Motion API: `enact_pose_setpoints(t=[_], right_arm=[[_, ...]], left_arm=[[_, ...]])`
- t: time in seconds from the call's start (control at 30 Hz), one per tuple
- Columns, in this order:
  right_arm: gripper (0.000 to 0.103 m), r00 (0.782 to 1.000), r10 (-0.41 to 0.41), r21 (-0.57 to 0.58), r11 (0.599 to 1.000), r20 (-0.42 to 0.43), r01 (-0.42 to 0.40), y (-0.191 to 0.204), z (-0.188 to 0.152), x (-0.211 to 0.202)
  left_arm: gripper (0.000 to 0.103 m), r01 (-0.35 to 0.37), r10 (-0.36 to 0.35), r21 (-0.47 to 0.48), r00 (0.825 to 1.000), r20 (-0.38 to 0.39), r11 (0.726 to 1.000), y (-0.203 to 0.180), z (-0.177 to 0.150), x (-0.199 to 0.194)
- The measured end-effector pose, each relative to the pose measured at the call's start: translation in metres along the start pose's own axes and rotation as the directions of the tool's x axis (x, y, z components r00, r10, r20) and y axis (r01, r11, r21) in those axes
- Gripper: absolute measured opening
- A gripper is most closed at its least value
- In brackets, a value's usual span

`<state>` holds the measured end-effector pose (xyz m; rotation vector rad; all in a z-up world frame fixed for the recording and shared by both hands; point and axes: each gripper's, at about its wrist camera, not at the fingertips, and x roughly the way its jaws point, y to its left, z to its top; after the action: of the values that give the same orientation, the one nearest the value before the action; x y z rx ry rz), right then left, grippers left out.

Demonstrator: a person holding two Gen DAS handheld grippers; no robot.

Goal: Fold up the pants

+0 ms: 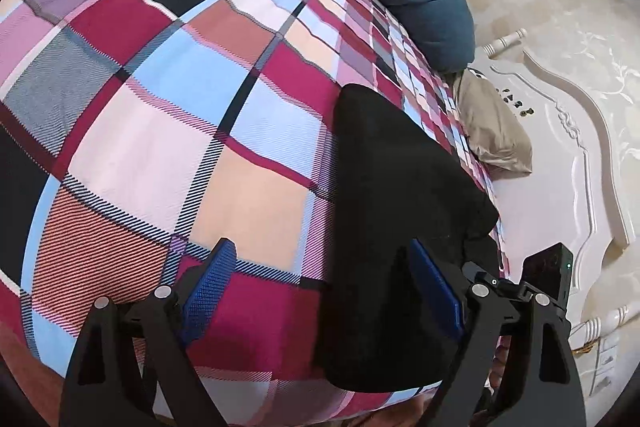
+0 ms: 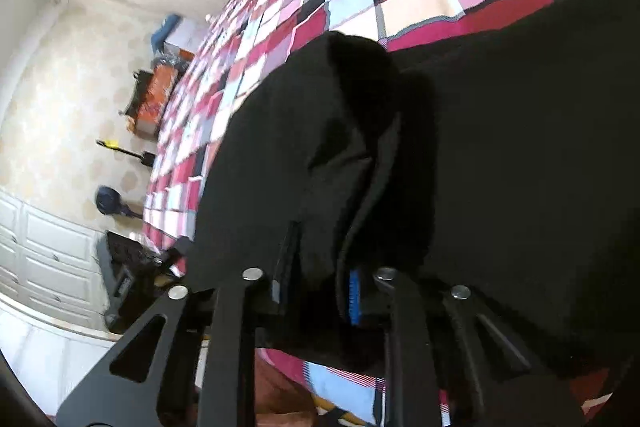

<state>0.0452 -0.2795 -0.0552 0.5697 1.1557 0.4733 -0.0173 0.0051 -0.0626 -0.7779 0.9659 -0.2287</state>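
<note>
The black pants (image 1: 384,187) lie on the plaid bedspread (image 1: 160,107). In the left wrist view my left gripper (image 1: 320,267) is open, its blue-padded fingers (image 1: 208,283) spread wide just above the bed; the pants' near end lies between them, against the right finger. In the right wrist view the pants (image 2: 500,147) fill most of the frame. My right gripper (image 2: 320,259) is shut on a bunched fold of the black fabric, which hides most of both fingers; only a strip of blue pad (image 2: 353,297) shows.
A teal pillow (image 1: 424,3) and a beige pillow (image 1: 492,127) lie at the head of the bed by the white headboard (image 1: 580,167). Beside the bed stand an orange box (image 2: 158,95), a dark fan (image 2: 106,201) and white cabinets (image 2: 44,255).
</note>
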Motion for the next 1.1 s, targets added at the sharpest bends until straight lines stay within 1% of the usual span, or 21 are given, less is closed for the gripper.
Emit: enact_pose_setpoints(t=[0.1,0.2,0.3,0.37,0.4,0.43,0.5,0.53,0.57,0.6,0.63,0.67,0.7,0.77,0.83,0.9,0.97,1.03,1.1], right_arm=[[0.014,0.999,-0.007,-0.022,1.000,0.032,0.008,0.007,0.000,-0.012],[0.012,0.994,-0.008,-0.059,0.998,0.107,0.014,0.018,0.005,-0.037],[0.008,0.980,-0.039,-0.094,0.994,0.195,0.059,0.024,0.009,-0.074],[0.000,0.969,-0.054,-0.095,0.992,0.239,0.079,0.019,0.011,-0.096],[0.000,0.965,-0.058,-0.095,0.992,0.256,0.084,0.015,0.012,-0.106],[0.000,0.956,-0.070,-0.088,0.991,0.286,0.099,0.009,0.014,-0.121],[0.000,0.944,-0.106,-0.069,0.989,0.312,0.133,-0.005,0.016,-0.144],[0.000,0.952,-0.099,-0.059,0.991,0.291,0.121,-0.013,0.017,-0.148],[0.001,0.966,-0.069,-0.050,0.995,0.248,0.084,-0.022,0.017,-0.149],[0.003,0.976,-0.024,-0.037,0.999,0.216,0.033,-0.029,0.017,-0.148],[0.014,0.979,0.018,-0.013,1.000,0.204,-0.016,-0.037,0.017,-0.144],[0.031,0.982,0.034,0.002,0.999,0.184,-0.035,-0.042,0.017,-0.137],[0.035,0.985,0.039,0.008,0.999,0.169,-0.041,-0.045,0.016,-0.130],[0.038,0.989,0.059,0.035,0.997,0.135,-0.064,-0.054,0.019,-0.111],[0.041,0.991,0.102,0.077,0.991,0.090,-0.109,-0.061,0.023,-0.085],[0.042,0.994,0.102,0.105,0.989,0.045,-0.107,-0.065,0.027,-0.061],[0.043,0.991,0.132,0.115,0.985,-0.005,-0.131,-0.064,0.027,-0.042],[0.042,0.984,0.174,0.123,0.978,-0.048,-0.167,-0.059,0.026,-0.022],[0.028,0.982,0.179,0.107,0.979,-0.064,-0.171,-0.051,0.025,-0.014]], left_arm=[[0.086,0.014,-0.014,0.010,1.000,-0.013,1.000,-0.004,0.000,0.000],[0.086,0.045,-0.045,0.002,0.999,-0.032,0.999,-0.008,-0.001,0.003],[0.086,0.066,-0.066,0.012,0.997,-0.048,0.998,-0.017,-0.003,0.007],[0.086,0.074,-0.073,0.026,0.996,-0.053,0.997,-0.025,-0.003,0.010],[0.086,0.080,-0.078,0.031,0.995,-0.057,0.996,-0.028,-0.004,0.012],[0.086,0.086,-0.084,0.035,0.994,-0.063,0.996,-0.032,-0.004,0.015],[0.086,0.092,-0.088,0.047,0.993,-0.078,0.995,-0.037,-0.006,0.020],[0.086,0.093,-0.088,0.056,0.992,-0.086,0.994,-0.040,-0.006,0.023],[0.086,0.095,-0.090,0.062,0.992,-0.087,0.993,-0.042,-0.005,0.026],[0.086,0.095,-0.089,0.063,0.992,-0.083,0.994,-0.042,-0.005,0.025],[0.086,0.092,-0.087,0.060,0.993,-0.077,0.994,-0.042,-0.003,0.026],[0.086,0.090,-0.086,0.059,0.994,-0.073,0.994,-0.042,-0.002,0.026],[0.086,0.087,-0.083,0.056,0.994,-0.069,0.995,-0.040,-0.002,0.024],[0.086,0.078,-0.075,0.052,0.995,-0.060,0.996,-0.037,-0.003,0.020],[0.086,0.079,-0.076,0.047,0.995,-0.064,0.996,-0.034,-0.004,0.019],[0.086,0.090,-0.087,0.040,0.994,-0.069,0.995,-0.031,-0.004,0.018],[0.086,0.096,-0.094,0.030,0.993,-0.074,0.995,-0.027,-0.005,0.017],[0.086,0.104,-0.102,0.019,0.992,-0.079,0.994,-0.023,-0.004,0.017],[0.086,0.108,-0.107,-0.002,0.991,-0.084,0.994,-0.020,-0.004,0.018]])
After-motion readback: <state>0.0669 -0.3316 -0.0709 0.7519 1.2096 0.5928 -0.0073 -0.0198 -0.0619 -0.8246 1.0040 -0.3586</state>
